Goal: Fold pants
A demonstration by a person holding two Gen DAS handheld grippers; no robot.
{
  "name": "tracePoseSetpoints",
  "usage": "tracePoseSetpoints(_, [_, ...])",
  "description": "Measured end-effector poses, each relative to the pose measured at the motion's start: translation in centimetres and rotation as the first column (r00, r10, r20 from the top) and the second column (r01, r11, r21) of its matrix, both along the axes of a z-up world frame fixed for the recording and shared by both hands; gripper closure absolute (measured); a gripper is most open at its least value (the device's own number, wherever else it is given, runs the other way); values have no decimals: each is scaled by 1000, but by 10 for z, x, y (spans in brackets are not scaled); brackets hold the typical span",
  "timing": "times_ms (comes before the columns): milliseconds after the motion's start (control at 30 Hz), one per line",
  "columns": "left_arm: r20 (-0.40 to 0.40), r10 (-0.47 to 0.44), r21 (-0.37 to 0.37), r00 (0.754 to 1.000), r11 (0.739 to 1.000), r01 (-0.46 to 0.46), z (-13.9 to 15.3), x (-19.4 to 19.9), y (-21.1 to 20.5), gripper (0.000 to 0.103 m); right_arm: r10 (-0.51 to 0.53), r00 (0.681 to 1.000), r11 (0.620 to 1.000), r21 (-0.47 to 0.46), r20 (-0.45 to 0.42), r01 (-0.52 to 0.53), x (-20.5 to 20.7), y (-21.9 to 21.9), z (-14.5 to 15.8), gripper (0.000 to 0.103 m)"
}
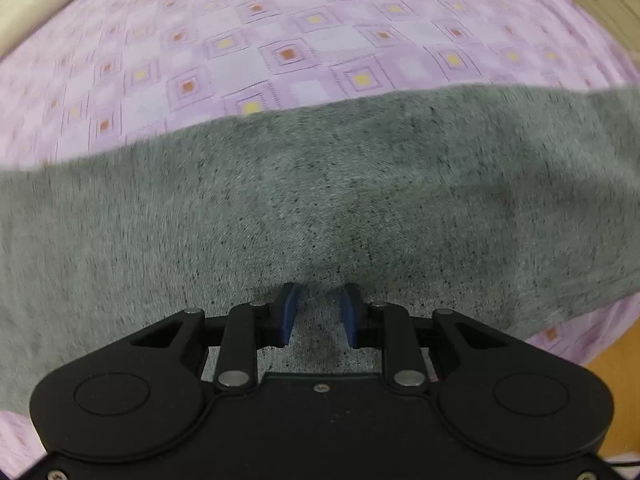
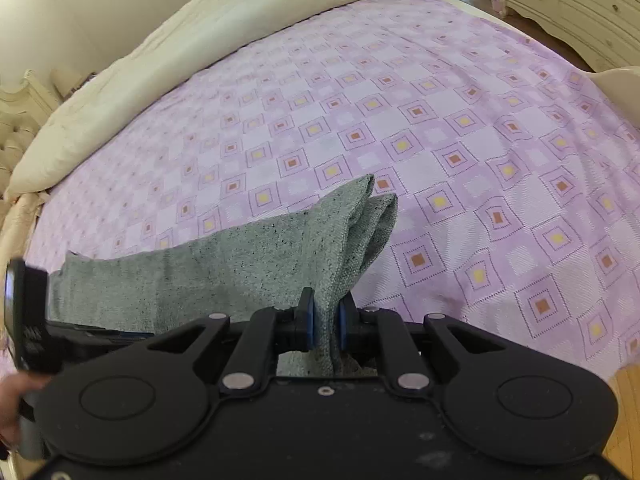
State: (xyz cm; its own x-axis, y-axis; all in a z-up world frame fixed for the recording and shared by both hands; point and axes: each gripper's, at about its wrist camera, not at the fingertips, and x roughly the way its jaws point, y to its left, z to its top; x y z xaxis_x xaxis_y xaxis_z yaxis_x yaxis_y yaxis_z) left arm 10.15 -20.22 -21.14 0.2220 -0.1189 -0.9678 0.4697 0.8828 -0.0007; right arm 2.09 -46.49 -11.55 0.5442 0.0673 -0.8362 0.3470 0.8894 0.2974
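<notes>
The grey pants (image 2: 256, 276) were draped on the bed (image 2: 440, 120), one fold pinched by the right gripper (image 2: 326, 322). The left gripper (image 1: 318, 314) was held spread, empty, above the cloth. The pinched fold could be lost if tugged.

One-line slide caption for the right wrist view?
Right gripper shut on a fold of grey speckled knit pants, lifted above the lilac checked bedspread.

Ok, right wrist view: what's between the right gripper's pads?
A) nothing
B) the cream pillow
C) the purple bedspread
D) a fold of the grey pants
D: the right gripper has its blue pads pressed on a raised fold of the grey pants, lifted off the purple bedspread.
</notes>
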Motion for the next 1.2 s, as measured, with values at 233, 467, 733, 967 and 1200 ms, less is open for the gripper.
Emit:
tracePoseSetpoints(233, [-24,69,-75,997,995,-71,27,32,50,69,38,999,996,-78,25,-36,11,42,40,90])
tracePoseSetpoints(467, [-43,73,-110,996,991,-77,45,56,147,69,181,979,984,-23,94,-179,49,165,78,90])
tracePoseSetpoints(733, [-40,137,-53,990,989,-139,37,79,245,69,350,937,935,55,21,-350,109,330,6,94])
tracePoseSetpoints(967, [-31,113,-78,993,990,-115,43,85,275,69,339,940,939,67,-34,-336,119,382,-40,89])
tracePoseSetpoints(1200, [-105,59,-198,993,977,-79,47,75,270,64,370,929,929,-31,-6,-370,101,376,-16,55])
